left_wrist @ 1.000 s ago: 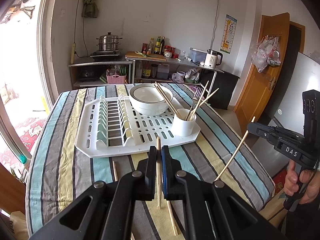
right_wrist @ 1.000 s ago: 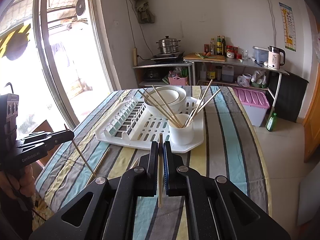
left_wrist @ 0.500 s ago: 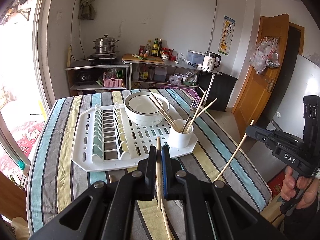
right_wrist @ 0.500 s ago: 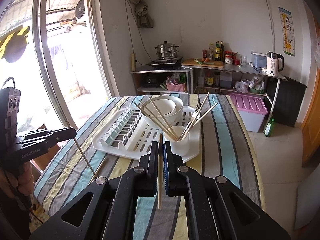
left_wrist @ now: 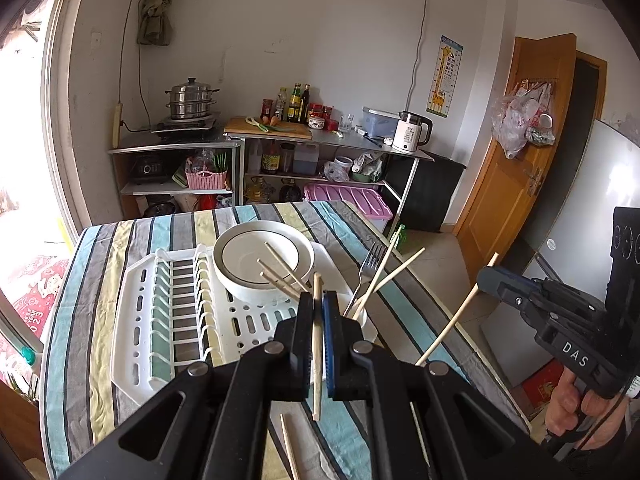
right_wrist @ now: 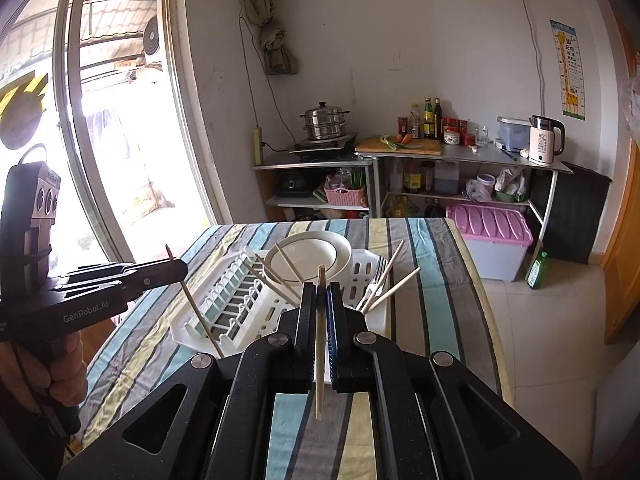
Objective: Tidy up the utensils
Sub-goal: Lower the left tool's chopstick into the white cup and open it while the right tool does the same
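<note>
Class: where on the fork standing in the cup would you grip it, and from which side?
Grip the fork on its bare neck below the tines, from above: it stands tines-up in the cup, handle buried among leaning chopsticks.

White rack; striped tablecloth, blue-yellow-grey; chopsticks seemingly tan.

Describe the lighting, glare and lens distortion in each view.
Left wrist view: even daylight, window blown out at the left edge, fisheye bends the door and darkens the corners. Right wrist view: the window glares white, the left hand-held gripper reads as a dark silhouette, and the window frame bows.
</note>
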